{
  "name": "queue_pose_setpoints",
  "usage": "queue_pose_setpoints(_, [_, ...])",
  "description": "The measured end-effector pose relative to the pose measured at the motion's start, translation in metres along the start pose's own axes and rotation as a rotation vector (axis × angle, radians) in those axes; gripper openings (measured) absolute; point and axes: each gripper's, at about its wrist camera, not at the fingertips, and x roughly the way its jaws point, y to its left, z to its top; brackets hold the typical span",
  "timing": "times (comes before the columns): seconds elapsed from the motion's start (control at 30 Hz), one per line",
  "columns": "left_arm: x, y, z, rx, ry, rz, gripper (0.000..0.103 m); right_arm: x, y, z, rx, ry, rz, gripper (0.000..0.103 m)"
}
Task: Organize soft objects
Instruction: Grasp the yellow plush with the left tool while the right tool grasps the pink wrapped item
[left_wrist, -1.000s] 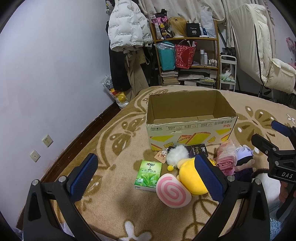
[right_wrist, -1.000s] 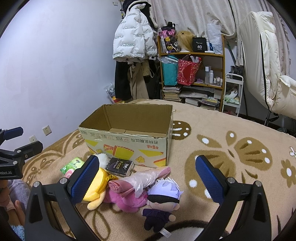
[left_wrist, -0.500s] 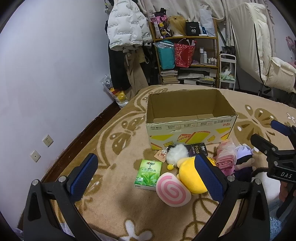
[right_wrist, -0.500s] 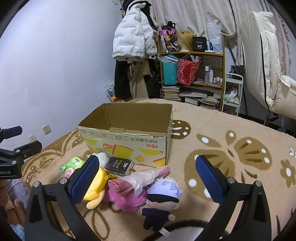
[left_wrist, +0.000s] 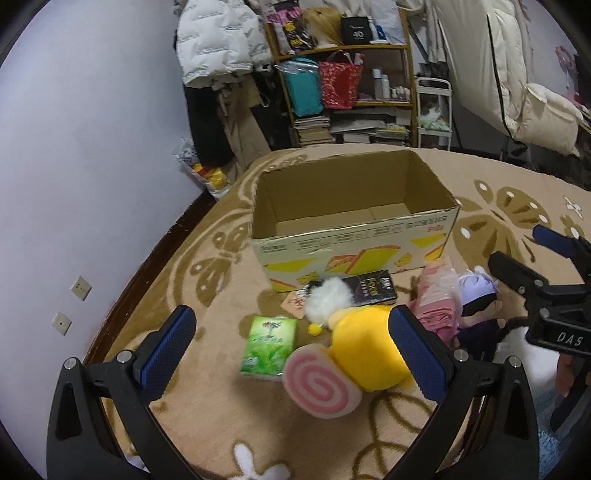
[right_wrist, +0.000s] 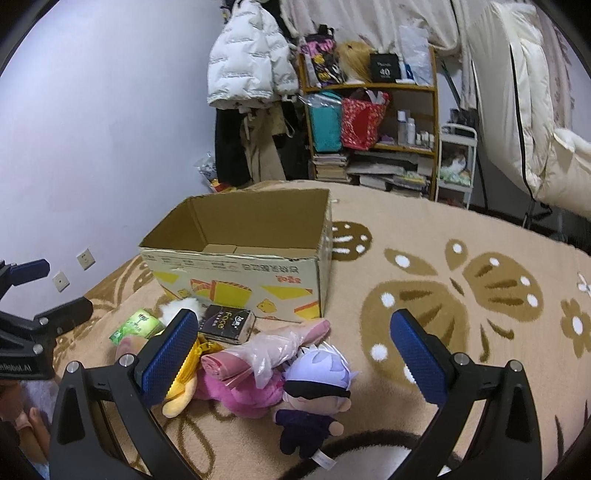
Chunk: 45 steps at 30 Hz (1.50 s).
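An open cardboard box (left_wrist: 354, 243) (right_wrist: 236, 280) stands on the patterned rug with nothing visible inside. In front of it lies a heap of soft things: a yellow plush (left_wrist: 364, 349), a pink swirl cushion (left_wrist: 321, 386), a white fluffy ball (left_wrist: 328, 301), a green tissue pack (left_wrist: 269, 343), a black tissue pack (left_wrist: 369, 291) (right_wrist: 229, 325), a pink plush under a plastic bag (right_wrist: 240, 384), and a white-haired doll (right_wrist: 314, 387) (left_wrist: 476, 299). My left gripper (left_wrist: 291, 354) is open above the heap. My right gripper (right_wrist: 295, 358) is open above the doll.
A wooden shelf (right_wrist: 369, 122) with bags and books and hanging coats (right_wrist: 247, 74) stand behind the rug. A white padded chair (right_wrist: 535, 122) is at the right. The wall with sockets (left_wrist: 79, 288) runs along the left. A white and black furry thing (right_wrist: 369, 458) lies nearest me.
Both grippers have moved slightly closer to the heap and box. Nothing was taken hold of; the objects lie as before.
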Motion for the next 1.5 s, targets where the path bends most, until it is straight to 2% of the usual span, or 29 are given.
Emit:
queue_pose_setpoints(0.3, [0.030, -0.026, 0.008, 0.039, 0.059, -0.036, 0.103, 0.018, -0.010, -0.003, 0.052, 0.079, -0.003, 0.103])
queue_pose_setpoints(0.47, [0.046, -0.029, 0.007, 0.012, 0.113, -0.088, 0.103, 0.031, -0.016, -0.004, 0.075, 0.126, -0.011, 0.103])
queue_pose_setpoints(0.6, [0.056, -0.027, 0.004, -0.010, 0.139, -0.093, 0.103, 0.042, -0.024, -0.006, 0.093, 0.172, -0.018, 0.103])
queue_pose_setpoints(0.73, [0.066, -0.026, 0.002, -0.037, 0.174, -0.129, 0.103, 0.056, -0.032, -0.011, 0.131, 0.222, -0.017, 0.103])
queue_pose_setpoints(0.97, [0.081, -0.033, -0.003, -0.030, 0.214, -0.152, 0.103, 0.075, -0.043, -0.018, 0.183, 0.278, -0.006, 0.103])
queue_pose_setpoints(1.4, [0.089, -0.053, -0.008, 0.026, 0.258, -0.206, 0.103, 0.095, -0.046, -0.016, 0.204, 0.291, 0.031, 0.103])
queue_pose_setpoints(1.5, [0.093, -0.057, -0.011, 0.042, 0.275, -0.193, 0.103, 0.098, -0.042, -0.014, 0.197, 0.293, 0.067, 0.092])
